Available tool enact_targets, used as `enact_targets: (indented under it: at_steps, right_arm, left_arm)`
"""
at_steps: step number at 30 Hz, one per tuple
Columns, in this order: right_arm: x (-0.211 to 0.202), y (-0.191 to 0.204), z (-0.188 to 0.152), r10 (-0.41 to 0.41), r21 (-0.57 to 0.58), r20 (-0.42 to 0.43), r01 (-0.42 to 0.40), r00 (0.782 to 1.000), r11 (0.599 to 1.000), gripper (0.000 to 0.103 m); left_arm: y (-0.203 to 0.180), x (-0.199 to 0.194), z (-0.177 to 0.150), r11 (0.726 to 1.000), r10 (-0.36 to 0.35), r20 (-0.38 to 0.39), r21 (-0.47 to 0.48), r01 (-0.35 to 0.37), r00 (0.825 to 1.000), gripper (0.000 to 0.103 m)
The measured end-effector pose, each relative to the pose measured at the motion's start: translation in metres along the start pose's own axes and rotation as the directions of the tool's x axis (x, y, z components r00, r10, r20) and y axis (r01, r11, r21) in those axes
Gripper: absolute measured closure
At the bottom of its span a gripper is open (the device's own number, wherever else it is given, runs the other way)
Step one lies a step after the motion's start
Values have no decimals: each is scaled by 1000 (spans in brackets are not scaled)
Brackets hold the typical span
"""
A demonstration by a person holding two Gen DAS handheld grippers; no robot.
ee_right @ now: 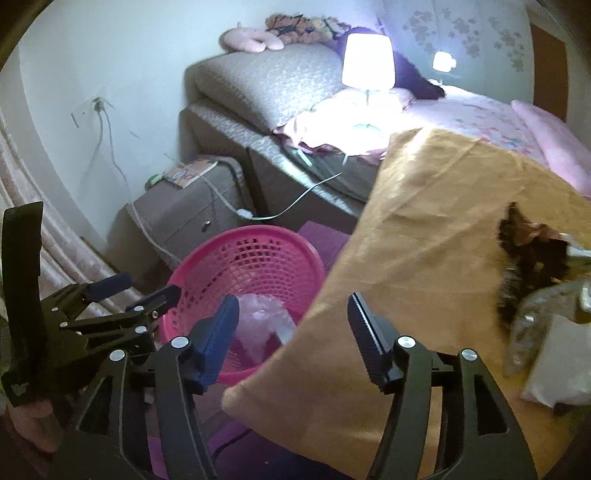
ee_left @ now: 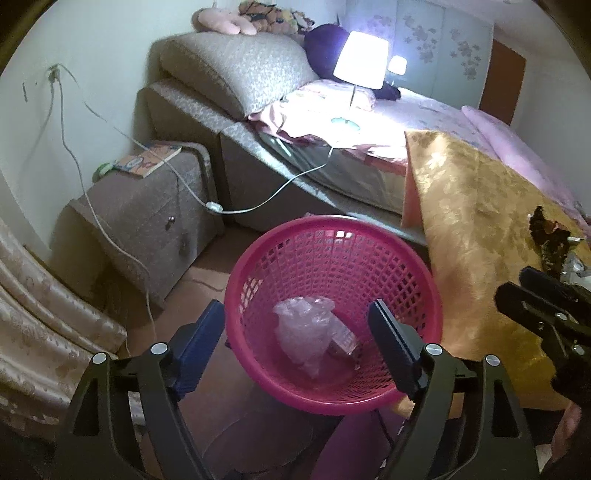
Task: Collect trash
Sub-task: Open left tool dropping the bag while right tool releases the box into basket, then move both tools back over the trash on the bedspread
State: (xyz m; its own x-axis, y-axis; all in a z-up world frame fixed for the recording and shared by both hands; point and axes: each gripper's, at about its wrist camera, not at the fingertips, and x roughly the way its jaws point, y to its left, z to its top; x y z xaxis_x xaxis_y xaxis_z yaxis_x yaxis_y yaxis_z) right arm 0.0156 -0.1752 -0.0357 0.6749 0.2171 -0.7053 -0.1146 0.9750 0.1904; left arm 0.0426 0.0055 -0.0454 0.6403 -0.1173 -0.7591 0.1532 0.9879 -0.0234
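A pink mesh basket [ee_left: 295, 384] stands on the floor beside the bed and also shows in the right wrist view [ee_right: 229, 240]. In it lie a crumpled clear plastic bag [ee_left: 304, 328] and a small brownish box [ee_left: 341, 341]. My left gripper [ee_left: 295, 326] is open and empty, hovering over the basket; it also shows in the right wrist view [ee_right: 146, 286]. My right gripper [ee_right: 291, 314] is open and empty at the edge of the yellow bedcover [ee_right: 424, 258]. Dark crumpled trash [ee_right: 532, 258], a grey wrapper [ee_right: 539, 314] and a white bag [ee_right: 557, 365] lie on the cover at the right.
A padded nightstand [ee_left: 147, 218] with a book [ee_left: 149, 158] stands left of the basket, cables trailing across it. A lit lamp [ee_left: 360, 61] stands on the bed. Curtains [ee_left: 40, 321] hang at the far left. Plush toys [ee_left: 225, 20] sit on the headboard.
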Motion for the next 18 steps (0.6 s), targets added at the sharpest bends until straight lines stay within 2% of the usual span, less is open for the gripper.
enact_targets:
  at_steps: [9, 13, 18]
  right_arm:
    - [-55, -39, -15, -107, 57, 103, 102, 989, 993, 37]
    - [-83, -63, -30, -188, 94, 138, 176, 972, 980, 35]
    - [-110, -95, -52, -292, 143, 141, 273, 946, 951, 34]
  left_arm:
    - [-30, -13, -5, 994, -67, 36, 94, 63, 997, 24]
    - [-48, -17, -8, 985, -104, 34, 143, 98, 994, 24]
    - [-67, -24, -10, 971, -138, 43, 205, 126, 990, 24]
